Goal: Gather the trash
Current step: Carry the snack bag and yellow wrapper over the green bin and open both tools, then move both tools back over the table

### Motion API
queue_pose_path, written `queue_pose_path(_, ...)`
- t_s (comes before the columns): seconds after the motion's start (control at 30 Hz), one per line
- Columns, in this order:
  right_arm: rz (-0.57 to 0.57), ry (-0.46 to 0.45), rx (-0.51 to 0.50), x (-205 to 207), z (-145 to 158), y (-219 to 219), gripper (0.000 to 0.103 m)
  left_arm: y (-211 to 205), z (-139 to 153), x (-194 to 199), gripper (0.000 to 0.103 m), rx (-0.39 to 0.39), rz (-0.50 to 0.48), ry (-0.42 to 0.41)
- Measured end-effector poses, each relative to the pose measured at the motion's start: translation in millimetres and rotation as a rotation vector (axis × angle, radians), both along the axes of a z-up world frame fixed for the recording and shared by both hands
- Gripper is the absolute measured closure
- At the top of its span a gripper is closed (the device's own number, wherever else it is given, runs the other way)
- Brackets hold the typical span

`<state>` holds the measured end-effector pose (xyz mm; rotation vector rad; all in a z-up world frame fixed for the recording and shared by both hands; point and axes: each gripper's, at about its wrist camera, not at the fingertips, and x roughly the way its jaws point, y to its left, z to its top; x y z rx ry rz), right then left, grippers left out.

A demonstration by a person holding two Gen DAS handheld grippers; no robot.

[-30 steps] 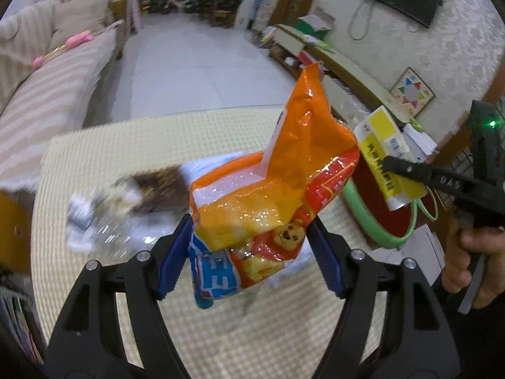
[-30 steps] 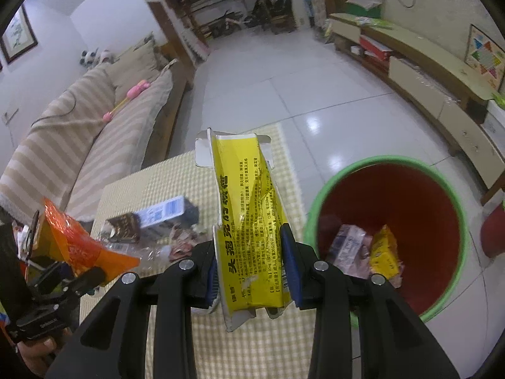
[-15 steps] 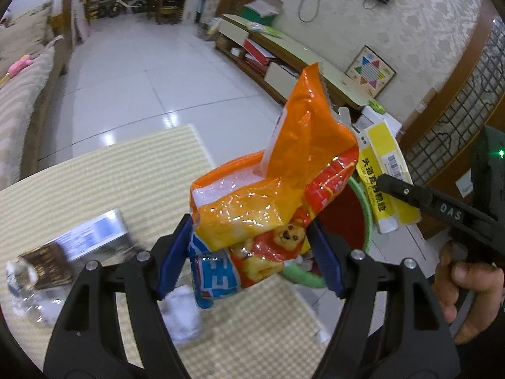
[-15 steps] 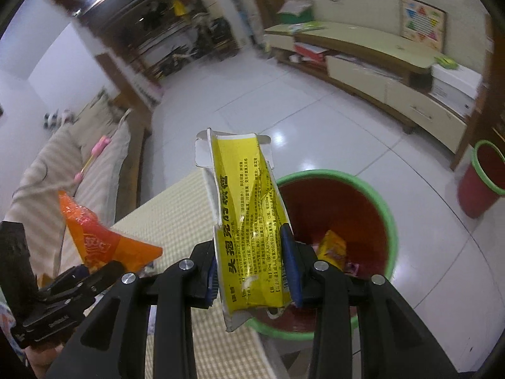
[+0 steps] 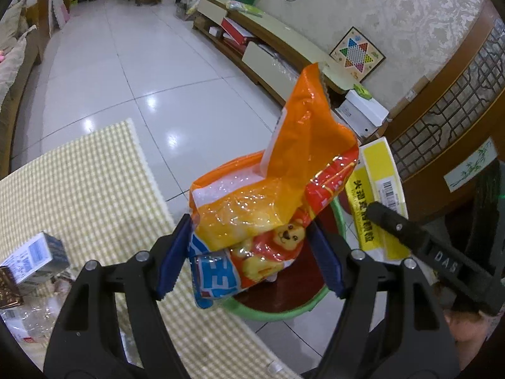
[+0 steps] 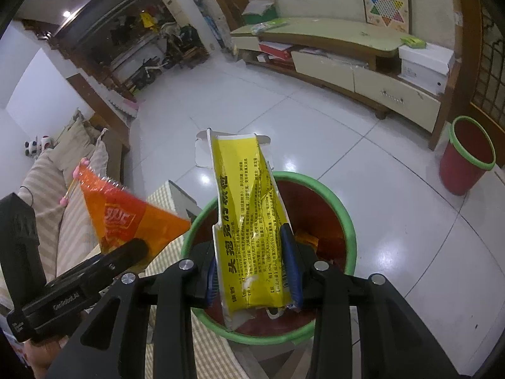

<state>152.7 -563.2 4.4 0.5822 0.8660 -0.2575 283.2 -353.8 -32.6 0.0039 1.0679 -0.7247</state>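
Two pieces of trash are being carried to the bin at once, one in each gripper. On the left, I am holding the orange snack bag (image 5: 277, 189) in the left gripper (image 5: 249, 259), whose blue fingers (image 5: 172, 255) are pinching the bag's crumpled lower end; the bag is hanging over the counter (image 5: 79, 183) edge and the near rim of the red bin (image 5: 271, 312). More litter, including a small carton (image 5: 34, 252), is lying at the counter's far left, awaiting later trips. Moving right, I am gripping the flattened yellow box (image 6: 249, 230) in the right gripper (image 6: 252, 274), its fingers (image 6: 290, 262) pressing the box's sides near the bottom end. The box is standing almost upright directly above the red bin's open mouth (image 6: 344, 214), where earlier wrappers are already lying. I judge the step in hand to be the drop. The next move calls for spreading the right fingers so the box falls inside, then shifting the left gripper further over the opening before letting the bag go, since it is sitting near the rim.
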Motion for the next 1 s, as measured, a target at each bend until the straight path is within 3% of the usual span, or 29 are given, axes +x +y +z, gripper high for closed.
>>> queue_pose_path(0.2,-0.035,0.027,0.012,2.6,-10.2,-10.9,0.07,-18.2,-10.1,5.9,0.033,0.024,0.002,0.033)
queue_pose_path(0.57,-0.045,0.046,0.007,2.4,-13.9,-9.9,0.069,-31.4,-13.3,14.8,0.03,-0.026,0.037,0.124)
queue_pose_path(0.6,-0.042,0.048,0.011,2.6,-14.7,-9.5,0.066,-31.6,-12.1,15.4,0.028,-0.03,0.04,0.125)
queue_pose_path(0.67,-0.046,0.055,0.005,2.2,-16.3,-10.3,0.064,-29.6,-8.3,16.1,0.012,-0.047,0.051,0.122)
queue_pose_path(0.73,-0.049,0.054,-0.001,1.1,-15.8,-10.6,0.053,-25.2,-4.7,17.0,0.007,-0.051,0.068,0.11)
queue_pose_path(0.87,-0.042,0.052,-0.028,1.1,-12.0,-4.8,0.045,-7.8,2.0,18.0,0.006,-0.061,0.101,0.107)
queue_pose_path(0.93,-0.031,0.051,-0.044,2.6,-10.1,-0.8,0.036,4.2,7.0,16.2,0.006,-0.059,0.115,0.094)
queue_pose_path(1.0,-0.022,0.05,-0.058,5.0,-8.6,1.9,0.035,17.7,15.3,12.4,0.006,-0.053,0.126,0.067)
